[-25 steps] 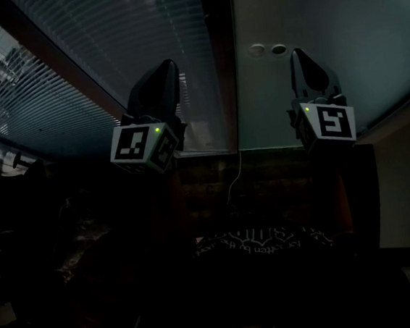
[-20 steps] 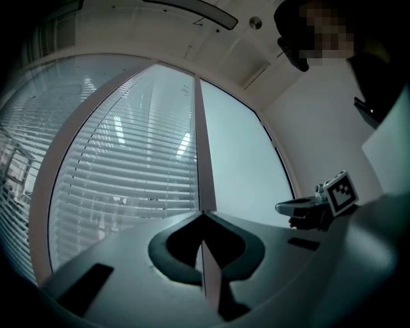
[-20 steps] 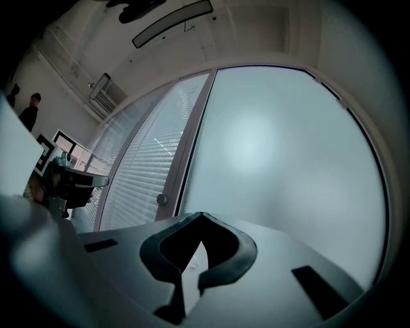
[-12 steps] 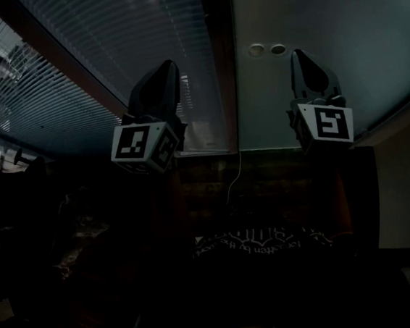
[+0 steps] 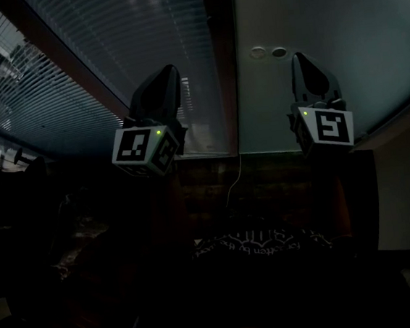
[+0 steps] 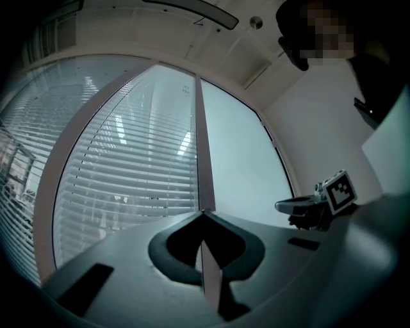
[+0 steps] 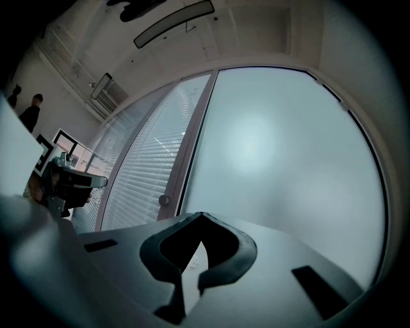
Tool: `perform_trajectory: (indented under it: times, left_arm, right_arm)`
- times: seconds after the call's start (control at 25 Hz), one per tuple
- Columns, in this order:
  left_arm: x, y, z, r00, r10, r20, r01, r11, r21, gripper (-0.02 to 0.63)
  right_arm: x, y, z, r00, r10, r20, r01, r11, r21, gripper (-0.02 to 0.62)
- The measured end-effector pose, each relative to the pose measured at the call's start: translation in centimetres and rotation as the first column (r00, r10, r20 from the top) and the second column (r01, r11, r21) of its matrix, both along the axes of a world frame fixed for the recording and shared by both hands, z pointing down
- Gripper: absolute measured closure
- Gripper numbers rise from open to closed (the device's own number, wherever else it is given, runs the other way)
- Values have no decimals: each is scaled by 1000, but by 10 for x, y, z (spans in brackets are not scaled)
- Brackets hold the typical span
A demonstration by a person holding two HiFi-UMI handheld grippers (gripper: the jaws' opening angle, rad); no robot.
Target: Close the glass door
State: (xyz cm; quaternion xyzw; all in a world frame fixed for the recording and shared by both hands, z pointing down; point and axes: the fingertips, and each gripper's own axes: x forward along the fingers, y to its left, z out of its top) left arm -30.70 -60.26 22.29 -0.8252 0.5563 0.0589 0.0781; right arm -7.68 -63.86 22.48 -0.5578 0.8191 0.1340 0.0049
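Grey plastic up close: left hand-held gripper (image 6: 204,214) has its jaws pressed together, tips meeting, nothing pinched. Right hand-held gripper (image 7: 202,218) is the same: jaws pressed together, empty. In the head view both are held up side by side, well apart, marker cubes (image 5: 143,149) facing the camera, each showing a small green light. Below them the head view is nearly black, so detail is unreadable.

Past the tips is the glass door (image 7: 288,147), a wide frosted pane that fills most of the right gripper view. The right hand-held gripper points at it and is not touching it. Whether it is fully closed I cannot tell. Two small round discs (image 5: 256,51) sit on it near its left edge.

Just left of the pane runs a brown frame post (image 6: 200,147), with a round knob (image 7: 164,200) beside it. Left again are glass panels with slatted blinds (image 6: 128,166); the left hand-held gripper points at the post.

Farthest: pale ceiling with a long light strip (image 7: 173,22), and a person (image 7: 29,112) standing at the left edge.
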Motion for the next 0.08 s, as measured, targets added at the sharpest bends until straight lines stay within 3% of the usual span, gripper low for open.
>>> perform_trajectory:
  times: [0.08]
  left_arm:
    - [2, 2, 4, 1000, 2, 0, -2, 1000, -5, 604]
  right_arm:
    - [3, 2, 4, 1000, 3, -2, -3, 1000, -6, 594]
